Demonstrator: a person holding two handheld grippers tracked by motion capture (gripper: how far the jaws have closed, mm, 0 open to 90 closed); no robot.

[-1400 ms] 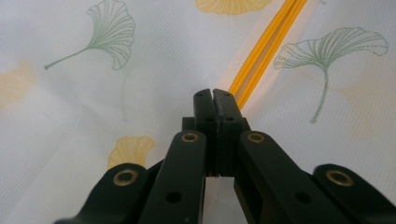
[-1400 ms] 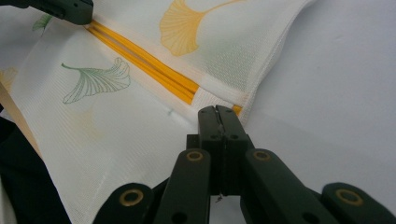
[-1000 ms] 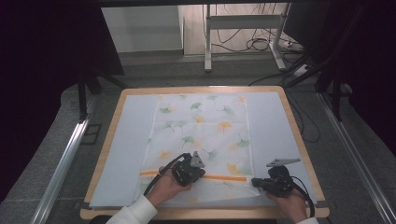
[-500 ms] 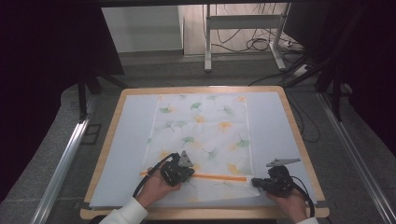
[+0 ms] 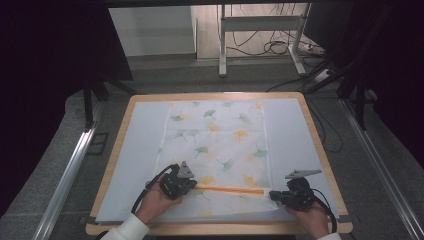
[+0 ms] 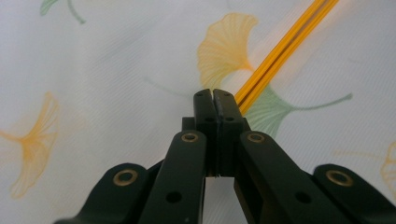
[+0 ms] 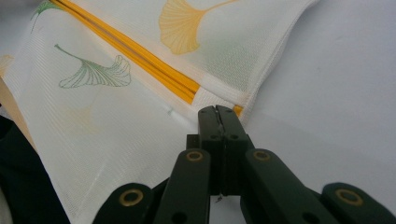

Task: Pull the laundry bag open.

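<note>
Two grippers work at the near edge of the table (image 5: 320, 150), both over a white mesh bag (image 5: 220, 150) printed with ginkgo leaves. Right gripper (image 5: 278, 196): positioned at the near right corner of the bag, jaws pressed together at the right end of the orange zipper (image 5: 232, 190); the right gripper view shows the jaw tips at the bag's hem, but whether fabric is pinched cannot be determined. Left gripper (image 5: 189, 186): positioned at the left end of the zipper, jaws likewise closed, tips against the zipper line; a hold on it cannot be confirmed. Bag: lies flat on a pale sheet (image 5: 140, 150), extending from the near edge to the far edge of the table.
</note>
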